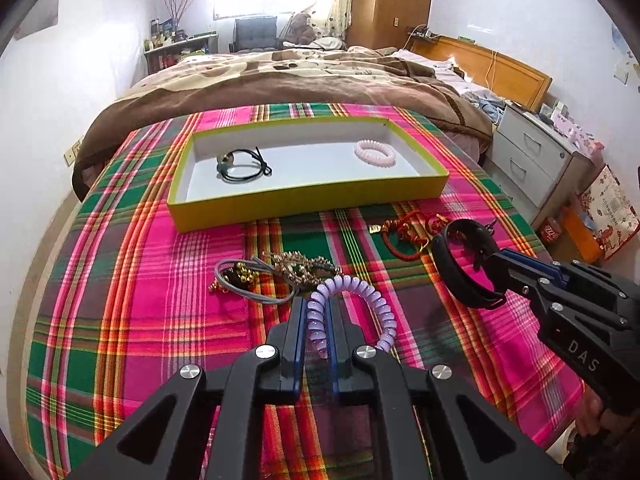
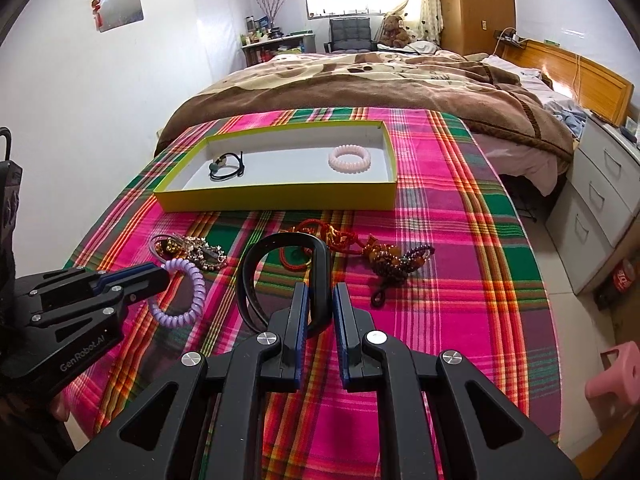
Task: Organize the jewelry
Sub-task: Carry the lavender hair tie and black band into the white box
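While I hold both grippers over the plaid cloth (image 1: 160,264), each already has a piece pinched. My left gripper (image 1: 317,312) is clamped tight on the lilac coil bracelet (image 1: 360,292), whose loop hangs out to the right of the fingers, on the near side of the yellow tray (image 1: 304,200). My right gripper (image 2: 320,300) is closed on the black band (image 2: 280,256), also on the near side of the tray and to the right of the lilac coil. Inside the tray lie a black cord bracelet (image 1: 244,164) toward its left end and a pale pink coil bracelet (image 1: 375,152) toward its right end. Between the tray's front wall and my grippers lie a grey and gold tangle (image 1: 256,276) and a red knotted cord (image 1: 408,232).
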Action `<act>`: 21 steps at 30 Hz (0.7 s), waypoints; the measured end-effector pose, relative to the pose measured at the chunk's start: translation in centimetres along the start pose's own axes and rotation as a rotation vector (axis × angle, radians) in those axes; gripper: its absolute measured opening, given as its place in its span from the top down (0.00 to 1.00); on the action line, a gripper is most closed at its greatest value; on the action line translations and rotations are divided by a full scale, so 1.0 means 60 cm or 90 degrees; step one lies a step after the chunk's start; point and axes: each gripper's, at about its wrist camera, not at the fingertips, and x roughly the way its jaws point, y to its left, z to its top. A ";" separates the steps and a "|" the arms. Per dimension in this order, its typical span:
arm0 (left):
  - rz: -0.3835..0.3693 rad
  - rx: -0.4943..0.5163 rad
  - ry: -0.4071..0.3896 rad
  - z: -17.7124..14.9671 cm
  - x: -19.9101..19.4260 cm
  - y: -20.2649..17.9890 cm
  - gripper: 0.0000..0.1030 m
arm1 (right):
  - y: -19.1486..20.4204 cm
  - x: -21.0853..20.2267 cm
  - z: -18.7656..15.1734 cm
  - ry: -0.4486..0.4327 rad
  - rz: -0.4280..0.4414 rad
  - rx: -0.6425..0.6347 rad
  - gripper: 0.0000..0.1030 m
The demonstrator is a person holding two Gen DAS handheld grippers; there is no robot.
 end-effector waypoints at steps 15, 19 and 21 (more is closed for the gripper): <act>0.010 -0.012 -0.048 0.078 -0.021 0.046 0.91 | 0.001 0.005 0.075 -0.027 -0.008 -0.003 0.88; 0.018 -0.009 -0.053 0.104 -0.015 0.060 0.91 | 0.001 0.024 0.108 -0.028 -0.009 -0.002 0.88; 0.020 -0.010 -0.052 0.117 -0.008 0.067 0.91 | 0.003 0.037 0.125 -0.028 -0.014 -0.007 0.87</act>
